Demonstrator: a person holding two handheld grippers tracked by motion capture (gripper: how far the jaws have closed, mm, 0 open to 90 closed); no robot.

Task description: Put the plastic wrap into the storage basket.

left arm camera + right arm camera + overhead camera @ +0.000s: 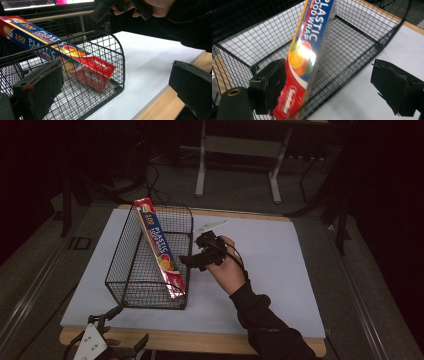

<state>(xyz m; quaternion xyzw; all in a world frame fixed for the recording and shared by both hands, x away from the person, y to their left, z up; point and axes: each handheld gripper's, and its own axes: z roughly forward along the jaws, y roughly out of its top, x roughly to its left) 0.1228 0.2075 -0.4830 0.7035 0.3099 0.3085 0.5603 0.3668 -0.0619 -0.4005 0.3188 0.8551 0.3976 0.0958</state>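
Wrap box leaning in basket, both my claws empty – tip-over risk.

Near to far: my left claw [131, 347] sits at 6 o'clock on the table's [280, 285] wooden front edge, jaws wide apart, nothing between them. The wire basket [131, 292] stands around 9 o'clock on the white top, and its only content is the plastic wrap box [161, 251], one end down in the near right corner, the other propped up over the far rim, steeply tilted along the right wall. My right claw [192, 261] hovers just beside that wall at centre, jaws spread, gripping nothing. My guess: clip the mesh or the raised end with the right claw and the box slides or topples, maybe dragging the light basket.
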